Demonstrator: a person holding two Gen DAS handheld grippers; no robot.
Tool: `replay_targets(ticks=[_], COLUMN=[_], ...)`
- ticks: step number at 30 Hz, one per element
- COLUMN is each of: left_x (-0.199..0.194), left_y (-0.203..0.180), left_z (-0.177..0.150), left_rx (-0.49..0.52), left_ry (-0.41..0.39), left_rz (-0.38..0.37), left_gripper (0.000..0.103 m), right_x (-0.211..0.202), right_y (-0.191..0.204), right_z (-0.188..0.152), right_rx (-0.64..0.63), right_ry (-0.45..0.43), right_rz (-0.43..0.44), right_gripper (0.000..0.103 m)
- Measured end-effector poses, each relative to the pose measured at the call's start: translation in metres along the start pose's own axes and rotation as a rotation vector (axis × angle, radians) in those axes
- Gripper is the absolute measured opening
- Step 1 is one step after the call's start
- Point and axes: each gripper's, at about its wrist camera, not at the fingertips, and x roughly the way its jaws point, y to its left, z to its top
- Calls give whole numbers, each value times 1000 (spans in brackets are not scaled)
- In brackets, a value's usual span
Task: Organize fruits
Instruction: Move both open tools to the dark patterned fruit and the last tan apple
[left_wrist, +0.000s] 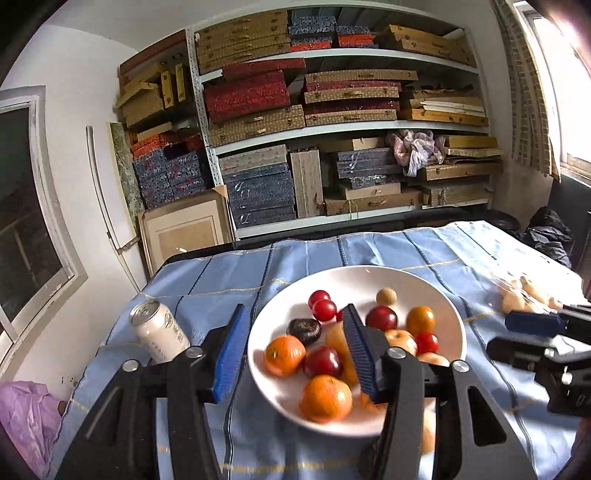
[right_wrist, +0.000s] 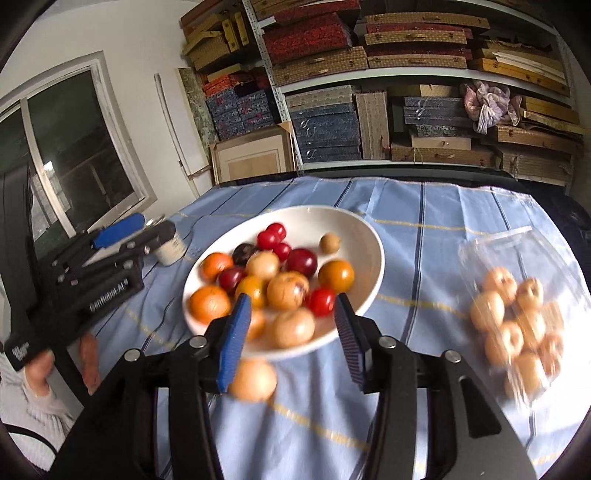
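Observation:
A white bowl (left_wrist: 448, 314) (right_wrist: 369, 236) on a blue striped cloth holds several fruits: oranges (left_wrist: 325, 398), red plums (left_wrist: 381, 317), cherry tomatoes (right_wrist: 321, 301) and pale loquats (right_wrist: 293, 327). My left gripper (left_wrist: 295, 354) is open and empty, its jaws straddling the bowl's left rim. My right gripper (right_wrist: 291, 339) is open over the bowl's near rim. A pale fruit (right_wrist: 255, 380) lies blurred by its left finger, outside the bowl. A clear bag of loquats (right_wrist: 517, 325) lies at the right.
A white drink can (left_wrist: 159, 332) (right_wrist: 170, 247) stands left of the bowl. Shelves of boxes (left_wrist: 332, 129) stand behind the table. A window (right_wrist: 74, 147) is at the left. A purple bag (left_wrist: 26, 417) lies below the table's left edge.

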Motion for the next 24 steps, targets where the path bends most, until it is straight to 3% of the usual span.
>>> replay_targets(ticks=[7, 11, 17, 24], left_x=[-12, -5, -4, -1], left_y=[-4, -1, -4, -22], left_z=[-34, -63, -85, -98], left_rx=[-20, -50, -35, 27], left_ry=[63, 150, 175, 192], left_rz=[-34, -120, -217, -253], left_gripper=[60, 61, 61, 61], right_x=[-15, -6, 1, -4], right_y=[8, 8, 7, -5], right_z=[-44, -62, -68, -63], right_rx=[7, 3, -22, 12], right_ry=[33, 67, 94, 80], right_rz=[12, 15, 18, 16], right_gripper=[54, 55, 55, 60])
